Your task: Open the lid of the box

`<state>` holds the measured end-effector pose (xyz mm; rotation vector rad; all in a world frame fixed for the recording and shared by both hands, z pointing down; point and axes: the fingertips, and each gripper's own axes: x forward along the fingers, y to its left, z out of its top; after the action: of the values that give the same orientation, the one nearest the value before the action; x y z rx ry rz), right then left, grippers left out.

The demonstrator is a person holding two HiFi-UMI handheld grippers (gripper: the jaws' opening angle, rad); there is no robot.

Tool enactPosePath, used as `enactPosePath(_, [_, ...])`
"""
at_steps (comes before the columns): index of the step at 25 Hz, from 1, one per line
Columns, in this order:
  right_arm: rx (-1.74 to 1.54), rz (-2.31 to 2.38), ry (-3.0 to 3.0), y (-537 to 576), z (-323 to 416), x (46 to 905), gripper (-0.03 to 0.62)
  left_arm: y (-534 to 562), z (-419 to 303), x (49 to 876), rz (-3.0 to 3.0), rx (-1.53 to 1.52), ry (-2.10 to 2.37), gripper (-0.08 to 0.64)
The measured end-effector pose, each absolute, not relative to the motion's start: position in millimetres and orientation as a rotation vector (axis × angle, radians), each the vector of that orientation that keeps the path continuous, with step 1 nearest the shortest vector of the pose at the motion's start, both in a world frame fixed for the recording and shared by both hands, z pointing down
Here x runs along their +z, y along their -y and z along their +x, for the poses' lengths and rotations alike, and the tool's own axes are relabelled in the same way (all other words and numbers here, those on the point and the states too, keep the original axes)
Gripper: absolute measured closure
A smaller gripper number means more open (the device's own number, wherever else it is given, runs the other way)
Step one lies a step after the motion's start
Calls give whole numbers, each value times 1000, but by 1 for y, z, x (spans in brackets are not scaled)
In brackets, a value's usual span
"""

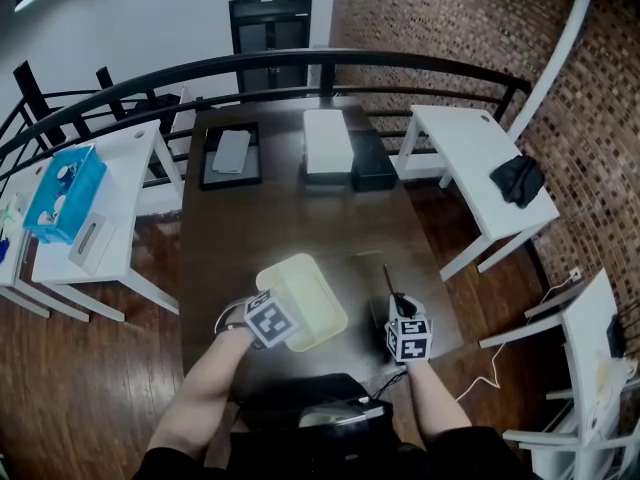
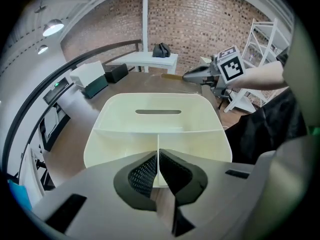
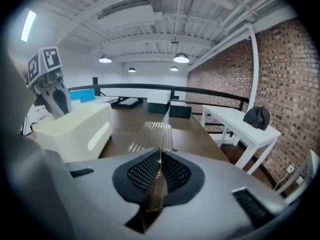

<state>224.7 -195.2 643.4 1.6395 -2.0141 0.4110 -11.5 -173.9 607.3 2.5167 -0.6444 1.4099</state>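
Box inside shows only in left gripper view, where left gripper pinches its divider; right gripper view shows right gripper clamping clear lid.

A cream open-topped box is sitting near the front edge of the dark wooden tabletop. The left tongs are meeting the box's near corner, their marker cube overlapping its rim. Just right of the box, a clear lid is showing faintly against the tabletop, and the right tongs are reaching onto its near edge. At the far end, a white box is lying beside a black box, and a black tray to their left is carrying a grey slab. A blue bin is resting on a white side table at left. A black bag is sitting on another white table at right.
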Motion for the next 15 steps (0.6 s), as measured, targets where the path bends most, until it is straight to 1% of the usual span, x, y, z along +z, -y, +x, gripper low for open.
enactPosePath(6, [484,1650,1930,182,236,702,576,174,-14,605,2505,1385,644,556])
enactPosePath(15, [501,1707,1895,175,242,727,580,172,-13,606,2490,1390,639,557])
